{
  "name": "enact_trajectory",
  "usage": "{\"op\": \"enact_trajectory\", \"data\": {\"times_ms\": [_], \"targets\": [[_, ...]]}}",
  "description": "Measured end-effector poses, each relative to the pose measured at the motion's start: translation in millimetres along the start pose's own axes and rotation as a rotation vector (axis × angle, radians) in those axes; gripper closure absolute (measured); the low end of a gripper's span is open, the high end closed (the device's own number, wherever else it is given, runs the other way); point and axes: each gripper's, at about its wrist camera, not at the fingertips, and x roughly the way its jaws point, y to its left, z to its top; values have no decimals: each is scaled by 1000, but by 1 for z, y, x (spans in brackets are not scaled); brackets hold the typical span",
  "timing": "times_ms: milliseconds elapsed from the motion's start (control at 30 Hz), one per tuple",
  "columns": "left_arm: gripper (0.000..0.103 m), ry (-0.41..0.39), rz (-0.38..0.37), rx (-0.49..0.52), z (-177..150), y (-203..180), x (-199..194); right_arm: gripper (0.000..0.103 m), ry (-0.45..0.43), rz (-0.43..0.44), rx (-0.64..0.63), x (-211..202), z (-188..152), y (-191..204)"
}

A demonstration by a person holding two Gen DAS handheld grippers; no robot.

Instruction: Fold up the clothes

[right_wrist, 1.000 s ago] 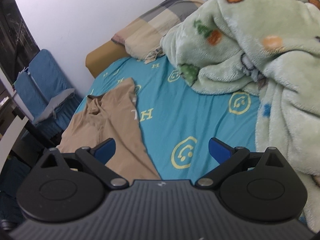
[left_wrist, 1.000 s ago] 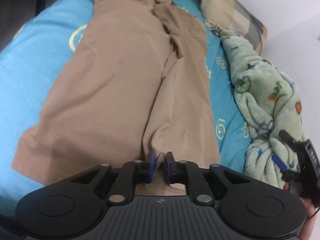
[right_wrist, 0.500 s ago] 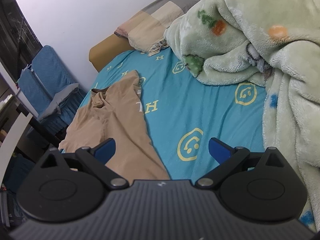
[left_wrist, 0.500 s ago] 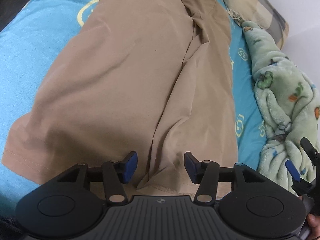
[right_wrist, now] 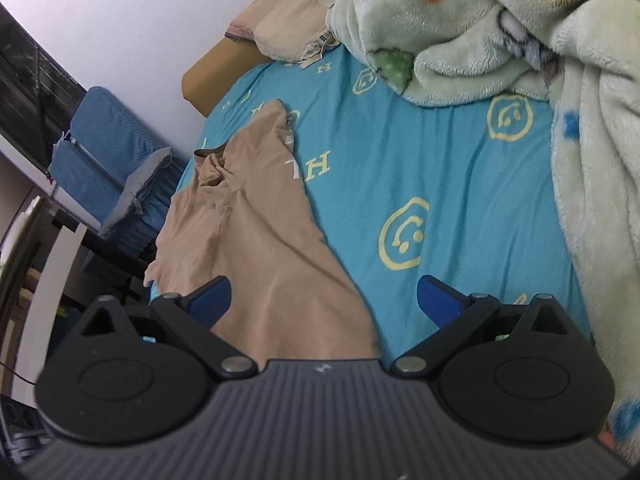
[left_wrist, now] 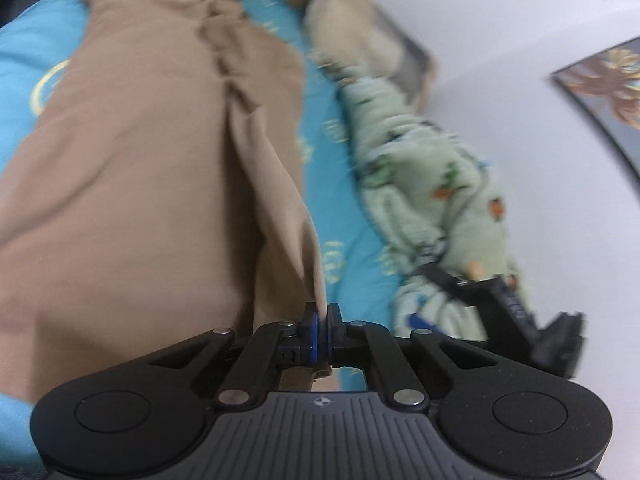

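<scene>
letter "h" on sheet (right_wrist: 400, 168), perhaps repeated

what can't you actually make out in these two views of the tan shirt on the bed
- Left wrist view: motion blur smears the tan shirt and the green fleece blanket; the blanket's print is unreadable.
- Left wrist view: the shirt's near hem is hidden under the left claw, shut on a fold.
- Right wrist view: the shirt's lower part is cut off behind the open right claw.
- Right wrist view: the pillow's label is too small to read.
</scene>
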Motion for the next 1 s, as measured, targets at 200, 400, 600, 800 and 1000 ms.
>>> {"op": "enact_trajectory", "data": {"times_ms": [200, 400, 600, 800, 1000], "targets": [[99, -77, -79, -71, 15, 1, 3, 2, 42, 79, -64, -19, -21, 15], [99, -139, -165, -78, 30, -3, -4, 2, 112, 114, -406, -22, -69, 76], [99, -146, -201, -58, 28, -6, -13, 2, 141, -35, -714, 11, -119, 130], [99, -161, -218, -23, 26, -14, -19, 2, 31, -218, -696, 25, -123, 132], [100, -158, -201, -20, 21, -16, -23, 2, 6, -439, -495, 33, -98, 96]]}}
